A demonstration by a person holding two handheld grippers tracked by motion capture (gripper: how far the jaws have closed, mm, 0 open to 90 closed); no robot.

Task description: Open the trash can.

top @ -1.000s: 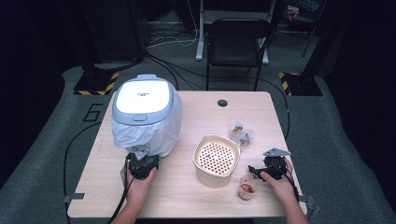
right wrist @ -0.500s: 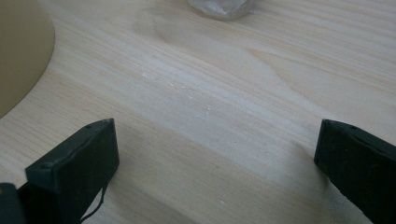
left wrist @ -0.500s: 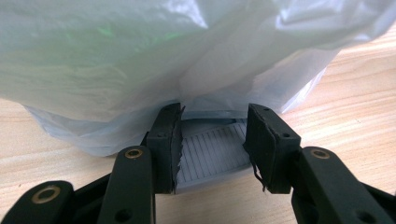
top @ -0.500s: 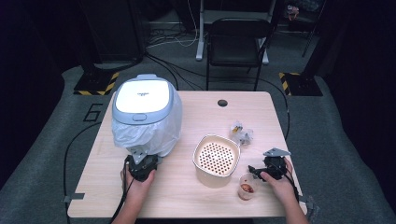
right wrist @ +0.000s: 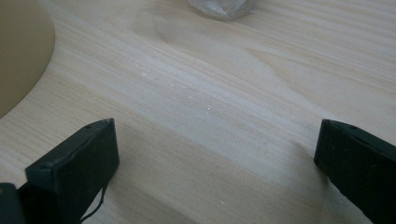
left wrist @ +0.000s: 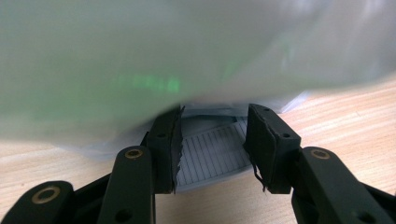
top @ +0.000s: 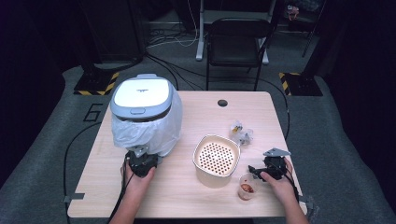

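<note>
While our left claw [left wrist: 212,140] noses, jaws apart, against the bagged bin [top: 145,114] at the tabletop's [top: 205,116] left, our right claw [right wrist: 215,163] gapes over bare wood beside the beige strainer [top: 216,158].

High view down over the table [top: 196,205]; both gripper views close, low over that same wood.

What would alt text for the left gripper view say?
The left gripper, its two black jaws open, points at the base of a grey bin draped in a translucent plastic bag, on a light wooden table.
</note>
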